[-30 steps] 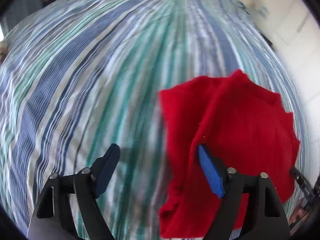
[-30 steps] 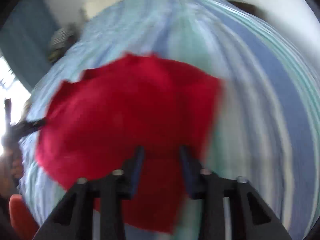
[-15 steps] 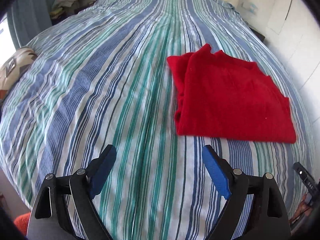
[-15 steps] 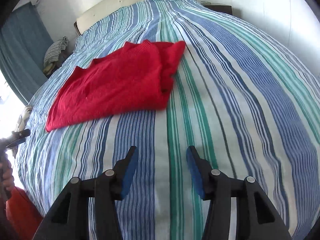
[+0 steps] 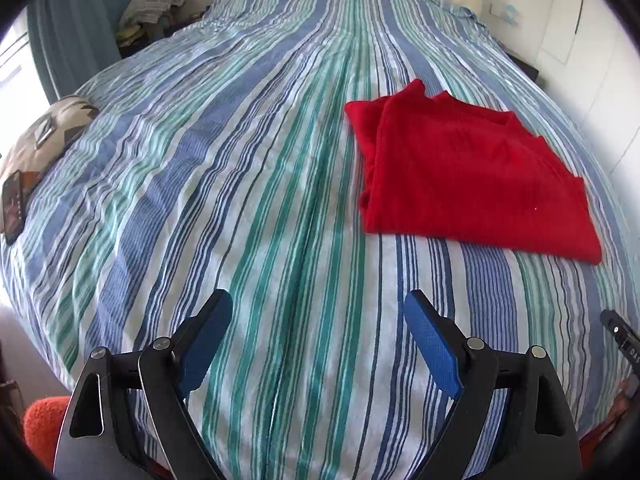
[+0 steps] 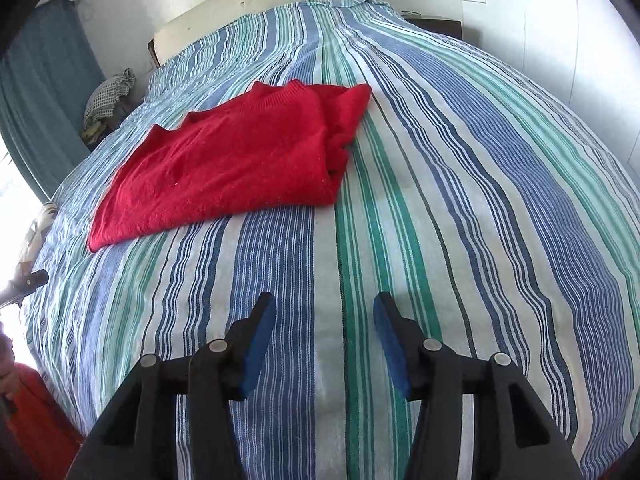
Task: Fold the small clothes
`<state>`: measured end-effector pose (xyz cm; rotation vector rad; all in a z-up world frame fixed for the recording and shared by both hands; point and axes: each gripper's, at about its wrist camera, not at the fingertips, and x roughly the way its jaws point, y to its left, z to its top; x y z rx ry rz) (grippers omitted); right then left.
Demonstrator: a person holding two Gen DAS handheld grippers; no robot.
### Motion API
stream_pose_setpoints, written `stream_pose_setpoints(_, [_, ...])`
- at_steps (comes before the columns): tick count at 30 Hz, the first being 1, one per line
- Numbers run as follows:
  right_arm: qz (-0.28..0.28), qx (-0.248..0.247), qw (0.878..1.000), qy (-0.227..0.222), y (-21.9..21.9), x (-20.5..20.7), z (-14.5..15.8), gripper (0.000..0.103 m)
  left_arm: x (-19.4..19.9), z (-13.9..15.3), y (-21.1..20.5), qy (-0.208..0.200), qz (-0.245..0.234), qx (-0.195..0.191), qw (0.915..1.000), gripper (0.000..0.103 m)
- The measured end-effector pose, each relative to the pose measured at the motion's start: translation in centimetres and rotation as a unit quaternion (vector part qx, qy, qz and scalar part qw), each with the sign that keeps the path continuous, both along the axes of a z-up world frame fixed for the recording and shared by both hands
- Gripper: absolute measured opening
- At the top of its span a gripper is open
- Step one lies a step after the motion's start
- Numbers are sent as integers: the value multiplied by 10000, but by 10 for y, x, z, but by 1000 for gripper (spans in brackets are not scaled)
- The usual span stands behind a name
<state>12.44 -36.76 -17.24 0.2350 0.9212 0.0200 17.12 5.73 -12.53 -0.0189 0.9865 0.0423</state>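
While folded red sweater [image 5: 472,176] lies on striped bedspread [image 5: 240,160], both grippers [image 5: 318,322] [image 6: 324,326] apart, empty, possibly a phone [image 5: 12,206] at the edge

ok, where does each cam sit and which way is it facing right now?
Left wrist: on the left gripper, angled down the striped bed; red garment ahead-right; own open jaws show.
Right wrist: on the right gripper, same direction; the garment ahead-left; own open, empty jaws show.
Shared: garment, bed, headboard.
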Motion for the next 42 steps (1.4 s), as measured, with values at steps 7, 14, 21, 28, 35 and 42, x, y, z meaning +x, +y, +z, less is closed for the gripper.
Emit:
stream_pose_setpoints(7, [-53,-129,9999,8,-2,-3,-2,58,0,-28,5,-26,9,101,9999,92])
stream_pose_setpoints(14, [144,-557,9983,54,18,-5,-21,84,-12,-78,8,101,-187,158,9996,102])
stream_pose_setpoints(21, [305,-960,9949,-6,37,-6,-35,103,-11,-83,9,88,-309,162,9994,102])
stream_pose_setpoints(28, [332,-953,9949,-39,36,-7,-37,103,-13,-84,7,-3,-302,239,9993,102])
stream_pose_setpoints(35, [340,-989,9945,-43,37,-7,-37,103,-15,-84,6,-53,-299,260,9992,102])
stream_pose_setpoints(42, [346,-1029,9941,-48,38,-7,-37,103,-17,-84,5,-89,-293,273,9992,102])
